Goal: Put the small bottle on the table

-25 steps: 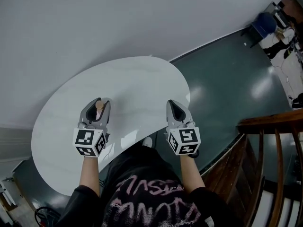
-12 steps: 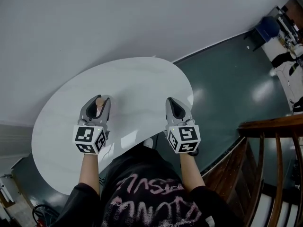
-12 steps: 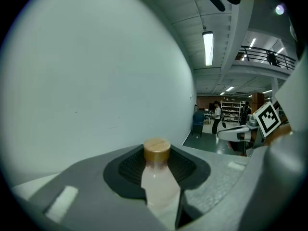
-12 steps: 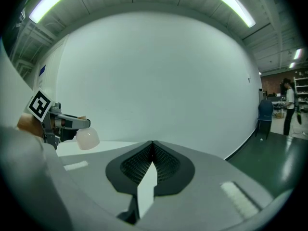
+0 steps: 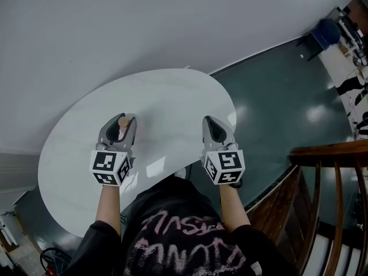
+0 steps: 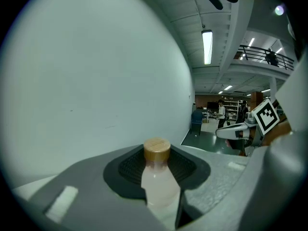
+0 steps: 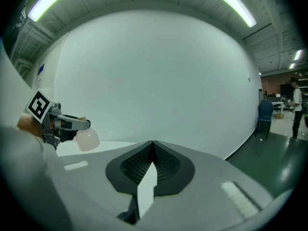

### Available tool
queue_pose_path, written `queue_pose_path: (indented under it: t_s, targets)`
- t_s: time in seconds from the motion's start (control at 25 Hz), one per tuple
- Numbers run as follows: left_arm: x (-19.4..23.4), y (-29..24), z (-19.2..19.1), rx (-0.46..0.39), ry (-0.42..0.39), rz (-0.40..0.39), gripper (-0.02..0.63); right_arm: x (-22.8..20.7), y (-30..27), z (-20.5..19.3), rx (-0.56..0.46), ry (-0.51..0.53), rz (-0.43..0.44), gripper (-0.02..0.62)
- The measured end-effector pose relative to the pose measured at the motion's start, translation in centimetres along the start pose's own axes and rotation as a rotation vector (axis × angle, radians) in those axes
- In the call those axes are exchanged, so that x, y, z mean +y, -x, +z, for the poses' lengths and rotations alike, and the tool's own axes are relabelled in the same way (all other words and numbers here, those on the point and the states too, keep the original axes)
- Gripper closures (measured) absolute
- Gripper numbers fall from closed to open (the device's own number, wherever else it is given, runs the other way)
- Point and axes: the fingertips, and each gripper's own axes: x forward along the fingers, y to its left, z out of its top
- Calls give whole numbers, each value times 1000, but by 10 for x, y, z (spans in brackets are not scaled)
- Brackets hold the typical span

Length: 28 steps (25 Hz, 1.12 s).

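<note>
Dark green flooring [image 5: 276, 85] is being seen around a white oval table [image 5: 172, 96], and a plain white wall [image 5: 144, 22] is being shown behind both. Over the near-left part of that table, the small bottle [image 6: 160, 186] is being held. Its milky body is being pinched between the two jaws of the left gripper [image 5: 120, 120], low between the ridged black pads. Its neck and tan, wood-coloured cap are being left clear of the pads, pointing forward along the jaws and away from the person. From the right gripper view, the same bottle is being shown at the tip of the left gripper, its rounded pale body hanging just under the jaws. Whether it is touching the tabletop cannot be told.

To the right of it and well apart, the right gripper [image 7: 152, 161] is being held at about the same height, near the table's near-right edge. Its jaws are being pressed together, pad against pad, with nothing between them. Both grippers are being pointed the same way, side by side.

At the lower right of the head view, a brown wooden railing [image 5: 328, 153] is being shown beside the floor.
</note>
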Motion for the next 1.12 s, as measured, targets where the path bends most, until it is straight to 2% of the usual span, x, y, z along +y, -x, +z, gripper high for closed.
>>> queue_pose_path:
  t_s: [0.48,1.12]
  targets:
    - [5,-17,-2,7,3,-6,474,0,-19,1,17,6,19,588]
    - [7,-47,-17,41,20,-18,474,-10,-41,-21,75,-18,26,588]
